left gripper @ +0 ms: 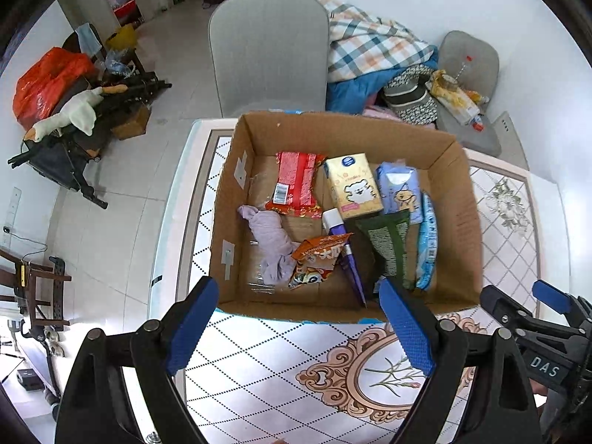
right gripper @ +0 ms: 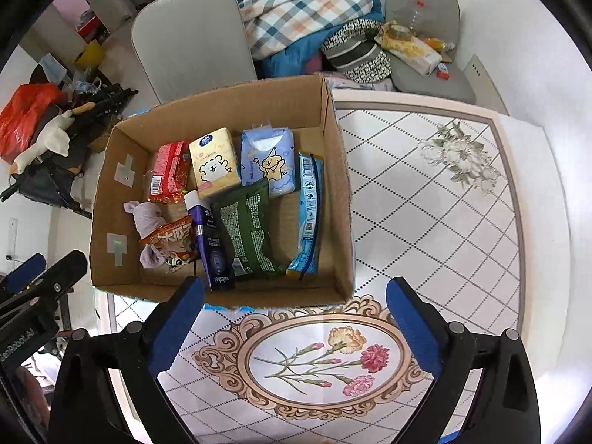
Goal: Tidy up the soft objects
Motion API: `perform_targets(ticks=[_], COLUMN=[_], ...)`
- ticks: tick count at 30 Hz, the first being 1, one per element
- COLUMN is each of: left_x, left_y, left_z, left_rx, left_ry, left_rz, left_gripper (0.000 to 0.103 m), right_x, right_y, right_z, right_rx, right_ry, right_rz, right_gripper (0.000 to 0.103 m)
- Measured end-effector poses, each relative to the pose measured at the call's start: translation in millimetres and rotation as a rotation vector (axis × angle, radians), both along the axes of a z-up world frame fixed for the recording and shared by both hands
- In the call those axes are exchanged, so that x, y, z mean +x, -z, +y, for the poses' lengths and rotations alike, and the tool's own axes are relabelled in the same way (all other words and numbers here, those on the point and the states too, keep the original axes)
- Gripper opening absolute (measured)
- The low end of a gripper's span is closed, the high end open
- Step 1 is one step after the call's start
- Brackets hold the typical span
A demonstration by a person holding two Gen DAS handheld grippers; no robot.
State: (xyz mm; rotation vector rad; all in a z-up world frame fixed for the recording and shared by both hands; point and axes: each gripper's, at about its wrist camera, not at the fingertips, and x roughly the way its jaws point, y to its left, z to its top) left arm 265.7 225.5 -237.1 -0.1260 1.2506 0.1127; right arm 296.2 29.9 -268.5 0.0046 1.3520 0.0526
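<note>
An open cardboard box (left gripper: 344, 133) (right gripper: 340, 192) stands on the tiled table (left gripper: 266, 355) (right gripper: 436, 207). Inside lie a red packet (left gripper: 296, 183) (right gripper: 169, 172), a yellow tissue pack (left gripper: 353, 187) (right gripper: 214, 162), a blue tissue pack (left gripper: 401, 190) (right gripper: 268, 162), a green pouch (left gripper: 390, 246) (right gripper: 251, 233), a light-blue packet (left gripper: 427, 240) (right gripper: 309, 214), a purple tube (left gripper: 344, 246) (right gripper: 211, 240), an orange snack bag (left gripper: 318, 259) (right gripper: 172, 240) and a knotted lilac cloth (left gripper: 272, 242) (right gripper: 146, 220). My left gripper (left gripper: 299, 329) is open and empty, just short of the box's near wall. My right gripper (right gripper: 296, 327) is open and empty, above the table in front of the box.
A grey chair (left gripper: 268, 51) (right gripper: 192, 40) stands behind the box. A plaid blanket pile (left gripper: 370, 44) (right gripper: 303, 11) and a cushion seat with bottles (left gripper: 466, 74) (right gripper: 425, 37) are beyond the table. Floor clutter lies left (left gripper: 66, 111). The right gripper shows at the left wrist view's right edge (left gripper: 532, 318).
</note>
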Motion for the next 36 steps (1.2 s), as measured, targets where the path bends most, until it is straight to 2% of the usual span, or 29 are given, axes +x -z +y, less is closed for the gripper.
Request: perform_targets(ticks=[5,8,17,21,28,36], left_x=[-14.2,-27.7,-81.7,-101.3,-130.9,-142.3], left_y=[-27.2,-53.5,-138.2,-161.7,-186.9,-190.1], left_z=[-4.1,-7.1,-20.6,-25.8,-29.4,-29.4], left_rx=[-0.017,-0.022,-0.034,-0.031,-0.021,-0.008], left_ry=[0.005,0.016,0.05,0.066,0.066,0.051], left_rz=[-0.038,-0.076,-0.197,-0.225,-0.254,-0.251], left_gripper=[0.089,0.089,0.089,0.089,0.089,0.089], right_x=[-14.2,-27.7,-93.3,-118.6,-152.0,-169.8], right_y=[-22.0,-42.0,-135.8,-173.8,-221.0,-245.4], right_z=[-2.0,-5.6,-23.7,-29.5,-31.7,-33.1], right_rx=[0.026,0.047,0.089,0.08,0.065,0.024], right_ry=[-0.004,-0.001,0.001,0.0,-0.011,-0.014], right_rz=[-0.029,-0.052,-0.17,-0.223,-0.296,-0.351], right_gripper=[0.101,0.101,0.101,0.101,0.101,0.101])
